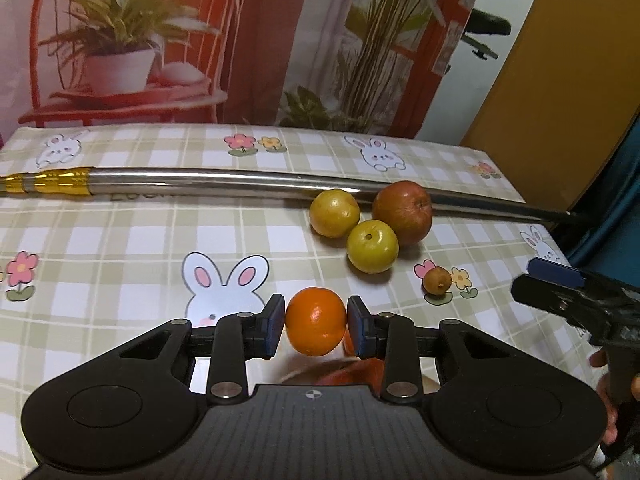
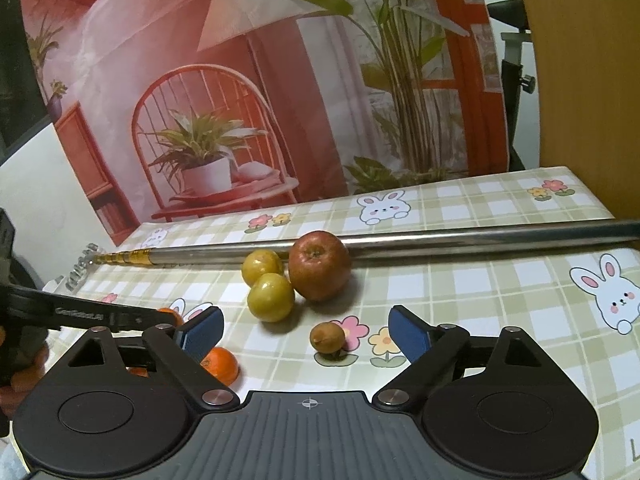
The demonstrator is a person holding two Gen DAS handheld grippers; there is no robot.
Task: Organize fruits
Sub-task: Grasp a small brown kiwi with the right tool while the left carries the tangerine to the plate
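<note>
Here I am pinching a small round orange mandarin (image 1: 316, 321) between the blue pads of my left gripper (image 1: 316, 326), lifted clear of the checked rabbit-print tablecloth (image 1: 120, 240). My right gripper (image 2: 307, 332) is standing wide open and empty, straddling a small brown wrinkled fruit (image 2: 327, 337). I am judging two risks: the smooth mandarin slipping from so narrow a pinch, and my right jaws nudging the brown fruit towards the two yellow-green plums (image 2: 271, 297) and the red-brown apple (image 2: 319, 265) resting against the long steel pole (image 2: 480, 240).
</note>
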